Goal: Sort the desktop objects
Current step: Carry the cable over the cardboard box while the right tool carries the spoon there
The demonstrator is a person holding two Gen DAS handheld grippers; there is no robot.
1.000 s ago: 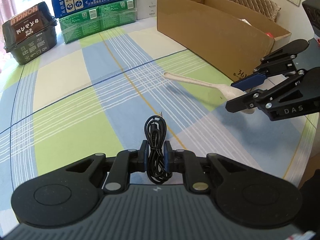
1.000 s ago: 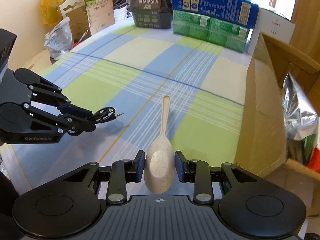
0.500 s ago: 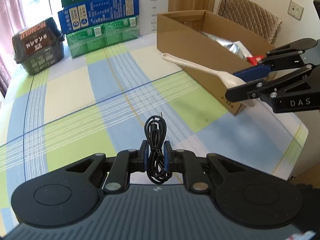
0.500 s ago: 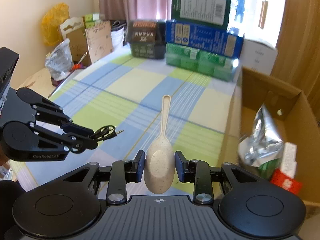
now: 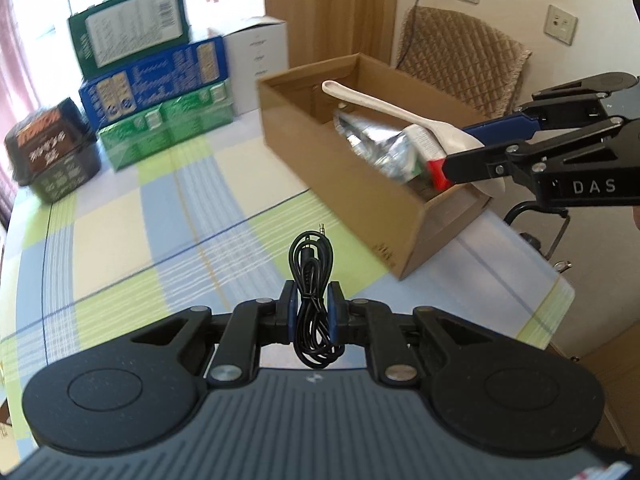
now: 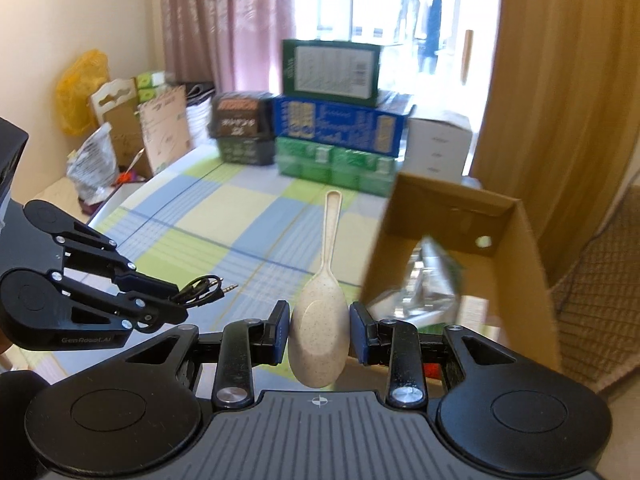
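My left gripper (image 5: 313,312) is shut on a coiled black audio cable (image 5: 313,276), whose jack plug sticks up above the checked tablecloth. My right gripper (image 6: 319,330) is shut on the bowl of a speckled cream spoon (image 6: 320,320), its handle pointing away. Seen from the left wrist, the spoon (image 5: 384,106) hangs over the open cardboard box (image 5: 352,176), clamped in the right gripper (image 5: 472,148). In the right wrist view the left gripper (image 6: 176,300) floats at the left with the cable (image 6: 202,288). The box (image 6: 516,248) holds a silver foil bag (image 5: 376,140).
Green, blue and white cartons (image 5: 160,80) and a dark packet (image 5: 48,148) are stacked at the table's far edge. A quilted chair (image 5: 464,56) stands behind the box. Bags and cardboard (image 6: 108,136) lie beyond the table's left side.
Both grippers have risen well above the table with their loads. The spoon now hangs over the box's opening instead of beside its wall, and the box's contents have come into view.
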